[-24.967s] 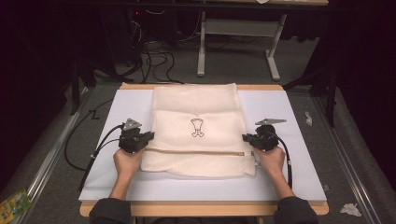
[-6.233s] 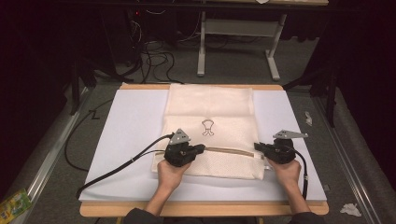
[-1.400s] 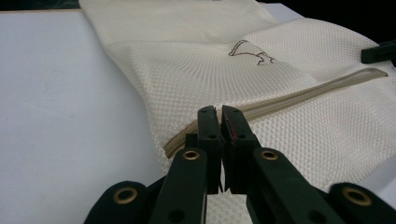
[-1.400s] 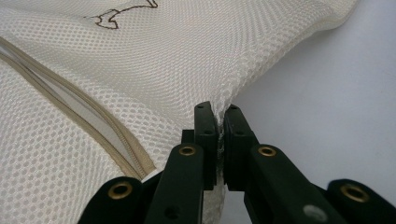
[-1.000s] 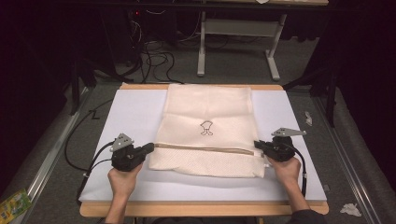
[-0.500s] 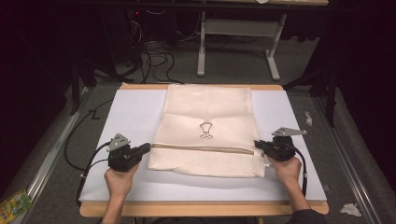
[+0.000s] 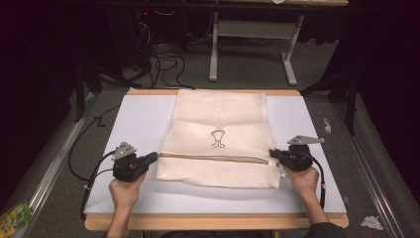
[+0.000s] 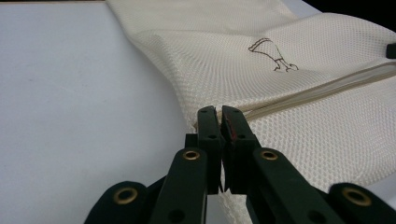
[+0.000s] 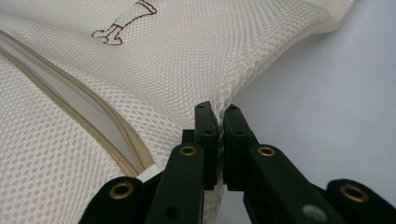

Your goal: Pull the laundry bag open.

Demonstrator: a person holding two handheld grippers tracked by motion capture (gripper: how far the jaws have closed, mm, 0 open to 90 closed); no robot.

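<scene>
A cream mesh bag [image 7: 218, 114] lies flat on the white board [image 7: 133, 124], with a small dark emblem [image 7: 217, 138] and a zipper [image 7: 213, 157] running across it. My left gripper [image 7: 155, 157] is at the zipper's left end; in the left gripper view its jaws [image 8: 219, 113] are shut on the bag's edge [image 8: 280, 93] where the zipper [image 8: 327, 86] ends. My right gripper [image 7: 271, 152] is at the bag's right edge. In the right gripper view its jaws [image 9: 218, 109] pinch the mesh [image 9: 163, 70] beside the zipper [image 9: 70, 93].
The board rests on a wooden table [image 7: 213, 222]. Cables [image 7: 91, 173] trail from the left gripper over the board's left edge. A white table frame [image 7: 250, 49] stands beyond. A packet [image 7: 12, 218] and crumpled paper [image 7: 371, 222] lie on the floor.
</scene>
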